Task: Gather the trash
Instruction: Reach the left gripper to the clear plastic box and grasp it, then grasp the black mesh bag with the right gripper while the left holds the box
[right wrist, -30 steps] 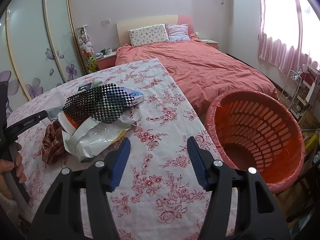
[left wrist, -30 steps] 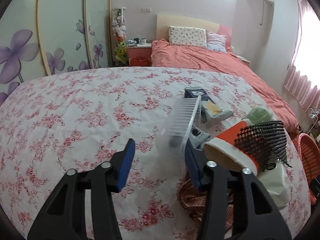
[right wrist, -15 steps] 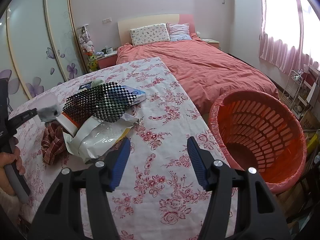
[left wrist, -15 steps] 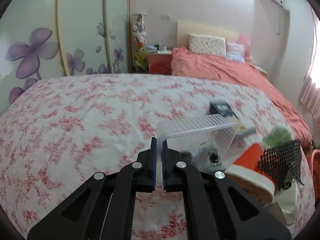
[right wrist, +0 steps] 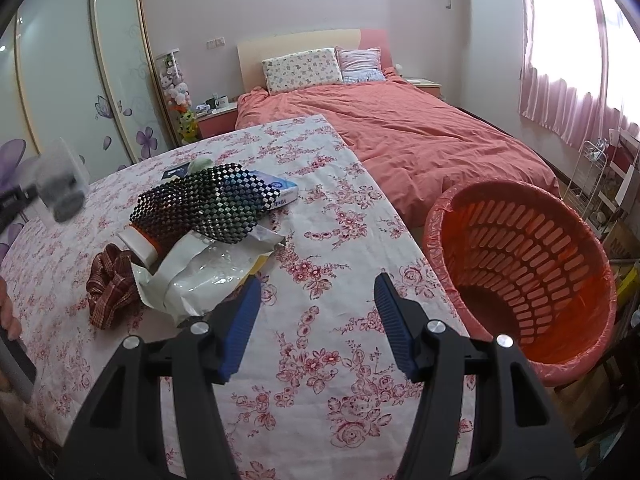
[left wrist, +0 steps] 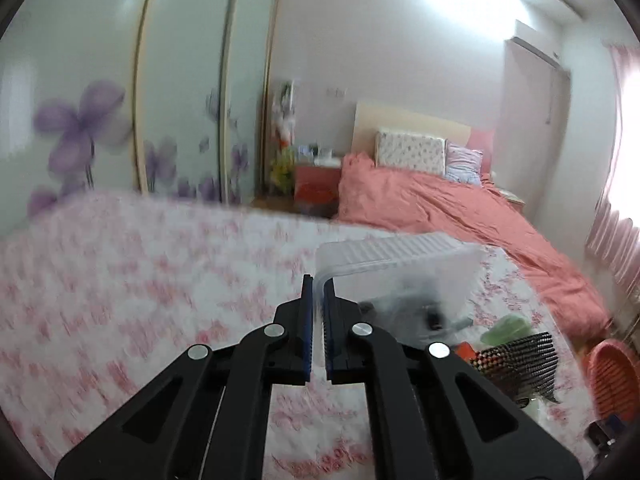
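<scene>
Your table [right wrist: 340, 240], under its pink-flowered cloth, fills both views, with the bed [right wrist: 420, 140] behind it. Off the table's right edge stands the orange basket [right wrist: 520, 272], lined with a red bag; nothing shows inside it.

In the middle of the table lies your trash pile: a black mesh sheet [right wrist: 208, 204] draped over a blue-and-white box [right wrist: 280, 192], a white bag [right wrist: 200, 272] under it, an orange-and-white cup [right wrist: 140, 242] on its side, and a plaid cloth [right wrist: 110, 284] just left of that.

Your left gripper [left wrist: 317, 320] is clamped on the rim of a clear tub [left wrist: 400, 280], which hangs clear of the cloth; from the right wrist it [right wrist: 60, 184] shows as a blur at the far left. Something dark sits inside it, too smeared to name.

Your right gripper [right wrist: 316, 320] has its jaws apart over bare cloth, holding nothing, between the bag and the basket.

Your hand [right wrist: 8, 312] is cut off at the left edge.
</scene>
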Motion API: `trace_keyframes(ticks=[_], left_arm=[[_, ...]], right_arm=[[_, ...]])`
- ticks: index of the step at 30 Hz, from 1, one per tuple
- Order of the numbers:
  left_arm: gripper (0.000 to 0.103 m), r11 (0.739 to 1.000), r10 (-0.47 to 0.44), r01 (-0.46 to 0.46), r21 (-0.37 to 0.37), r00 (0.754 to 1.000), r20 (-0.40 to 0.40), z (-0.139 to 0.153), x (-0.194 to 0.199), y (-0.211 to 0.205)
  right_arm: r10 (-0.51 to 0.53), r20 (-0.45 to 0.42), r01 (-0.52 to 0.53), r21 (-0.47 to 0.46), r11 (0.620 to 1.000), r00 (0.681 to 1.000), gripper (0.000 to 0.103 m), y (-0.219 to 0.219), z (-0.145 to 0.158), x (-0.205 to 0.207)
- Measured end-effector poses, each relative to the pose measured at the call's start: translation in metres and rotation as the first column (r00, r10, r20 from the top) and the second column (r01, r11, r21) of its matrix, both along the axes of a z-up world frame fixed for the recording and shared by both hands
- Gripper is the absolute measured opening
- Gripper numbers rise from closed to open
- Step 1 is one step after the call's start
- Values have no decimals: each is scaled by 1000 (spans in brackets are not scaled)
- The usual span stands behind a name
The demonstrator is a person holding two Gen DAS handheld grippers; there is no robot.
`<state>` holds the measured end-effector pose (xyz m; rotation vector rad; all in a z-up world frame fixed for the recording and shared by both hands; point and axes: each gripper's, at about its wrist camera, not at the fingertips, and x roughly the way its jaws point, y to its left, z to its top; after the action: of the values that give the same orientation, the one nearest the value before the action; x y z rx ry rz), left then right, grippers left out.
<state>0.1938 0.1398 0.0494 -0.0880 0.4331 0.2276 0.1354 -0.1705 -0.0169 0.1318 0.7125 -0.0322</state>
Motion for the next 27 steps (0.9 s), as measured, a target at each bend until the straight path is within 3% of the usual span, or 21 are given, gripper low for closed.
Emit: trace_keyframes(ticks=[4,5,7,12,21,27], left_arm=[[4,997,-7,-1,-80,994,-110,-20,15,6],[4,996,-25,18,-86,997,-76,-15,7,3],[4,999,-35,36,9,999,-30,-7,1,-11],[4,998,-22,14,-65,991,-131,-19,19,3],[4,999,33,-38,-37,992,-121,-17,14,21],[4,997,53,-61,-54,990,-131,-17,13,37]], right_arm=[[0,15,0,3,1000,1000,58,0,3,-4],[-2,16,2,0,1000,1000,58,0,4,-5],[-5,17,5,-6,1000,1000,58,-1,5,-4],[-6,24,6,0,1000,1000,58,-1,7,-5],[46,32,-46,10,999,998,58,19,12,6],[101,27,-102,37,994,994,49,45,14,34]])
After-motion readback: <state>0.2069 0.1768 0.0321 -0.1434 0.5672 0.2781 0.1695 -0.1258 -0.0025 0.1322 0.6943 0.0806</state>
